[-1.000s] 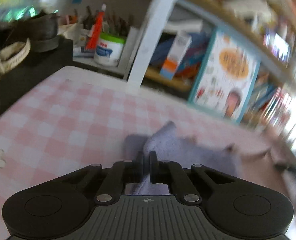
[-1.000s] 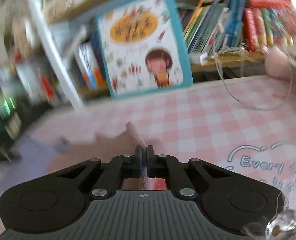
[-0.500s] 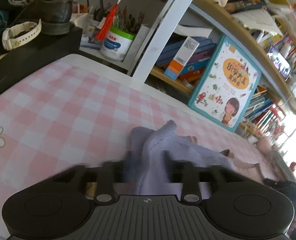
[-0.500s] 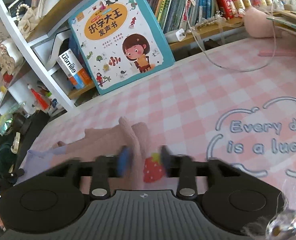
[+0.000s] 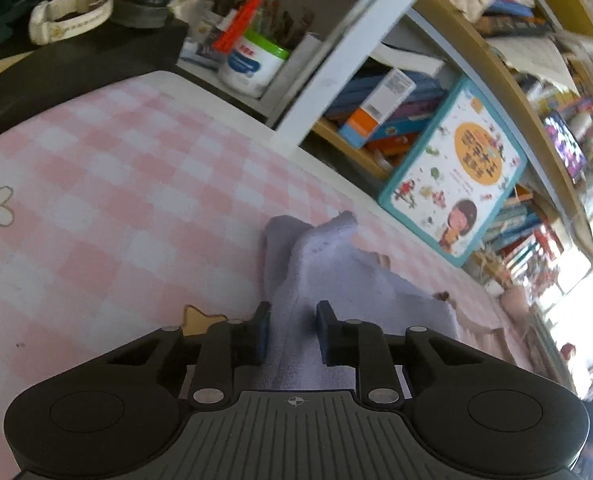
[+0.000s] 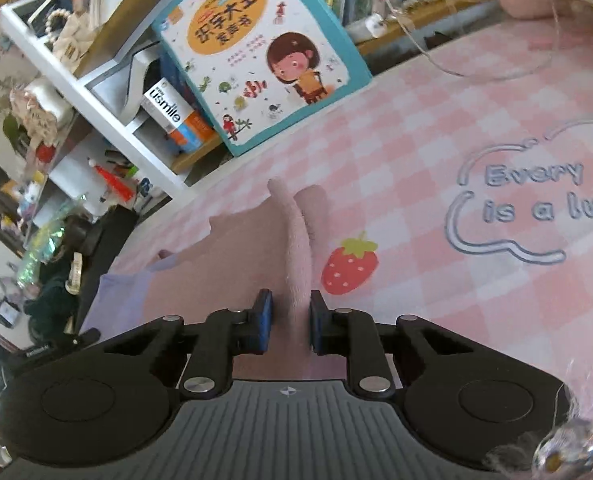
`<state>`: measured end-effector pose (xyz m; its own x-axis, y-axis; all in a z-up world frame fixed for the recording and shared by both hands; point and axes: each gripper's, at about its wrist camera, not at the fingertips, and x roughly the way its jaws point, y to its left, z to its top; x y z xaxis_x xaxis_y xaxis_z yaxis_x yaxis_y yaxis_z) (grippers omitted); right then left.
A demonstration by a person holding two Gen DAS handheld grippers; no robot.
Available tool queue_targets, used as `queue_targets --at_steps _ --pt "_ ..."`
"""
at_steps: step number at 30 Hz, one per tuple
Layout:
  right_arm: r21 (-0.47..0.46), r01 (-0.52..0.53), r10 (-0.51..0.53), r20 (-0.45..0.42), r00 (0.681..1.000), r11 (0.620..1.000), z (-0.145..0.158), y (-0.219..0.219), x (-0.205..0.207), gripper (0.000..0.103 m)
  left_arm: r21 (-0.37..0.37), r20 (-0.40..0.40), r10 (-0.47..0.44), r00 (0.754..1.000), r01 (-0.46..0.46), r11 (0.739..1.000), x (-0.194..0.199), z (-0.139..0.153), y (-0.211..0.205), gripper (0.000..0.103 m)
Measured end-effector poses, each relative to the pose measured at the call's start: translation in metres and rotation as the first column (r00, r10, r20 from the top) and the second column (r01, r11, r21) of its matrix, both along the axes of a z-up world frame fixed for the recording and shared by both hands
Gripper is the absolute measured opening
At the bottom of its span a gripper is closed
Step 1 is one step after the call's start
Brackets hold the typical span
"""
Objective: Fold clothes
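Observation:
A soft garment lies on the pink checked table mat (image 5: 96, 184). Its lavender part (image 5: 336, 276) fills the left wrist view, rumpled, with a raised corner pointing away. My left gripper (image 5: 292, 314) is open and this lavender cloth lies loose between its fingers. In the right wrist view the pink part (image 6: 252, 248) shows a raised fold running forward, and the lavender part (image 6: 120, 300) sits further left. My right gripper (image 6: 290, 304) is open astride that pink fold, its blue pads (image 6: 265, 314) apart from the cloth.
A teal-edged children's book (image 6: 256, 40) leans on the bookshelf (image 5: 356, 40) behind the mat. A white jar (image 5: 252, 66) stands at the far left beside a black surface (image 5: 56, 68). A strawberry print (image 6: 348, 266) and a thin cable (image 6: 492, 76) lie to the right.
Both grippers were shut on the garment a second ago and have since opened. The cloth has settled on the mat between the fingers.

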<state>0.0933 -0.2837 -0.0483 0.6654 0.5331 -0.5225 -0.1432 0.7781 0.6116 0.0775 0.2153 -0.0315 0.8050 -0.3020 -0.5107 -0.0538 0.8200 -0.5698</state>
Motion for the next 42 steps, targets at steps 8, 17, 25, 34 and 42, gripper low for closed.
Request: queue_targets --at_steps 8,17,25,34,42 --pt "0.031 -0.02 0.02 -0.014 1.0 0.999 -0.001 0.029 0.019 0.018 0.041 -0.019 0.064 0.998 -0.063 0.997 0.013 0.006 0.022 0.021" --pt "0.0 -0.05 0.05 0.008 0.999 0.999 0.0 0.057 0.033 0.018 0.053 -0.024 0.097 0.995 -0.096 0.994 0.022 0.007 0.044 0.021" --pt "-0.188 -0.052 0.074 0.111 0.991 0.981 0.012 0.065 0.022 0.045 0.106 0.016 0.124 0.992 -0.125 0.986 0.01 0.02 0.034 0.024" --pt "-0.425 -0.109 0.253 0.298 0.92 0.898 0.027 0.067 -0.029 0.059 0.253 0.12 0.102 0.988 -0.13 0.959 -0.044 0.056 0.003 0.044" --pt "-0.542 -0.199 0.429 0.34 0.837 0.817 0.021 0.073 -0.065 0.063 0.273 0.186 0.11 0.976 -0.159 0.949 -0.103 0.07 -0.022 0.06"
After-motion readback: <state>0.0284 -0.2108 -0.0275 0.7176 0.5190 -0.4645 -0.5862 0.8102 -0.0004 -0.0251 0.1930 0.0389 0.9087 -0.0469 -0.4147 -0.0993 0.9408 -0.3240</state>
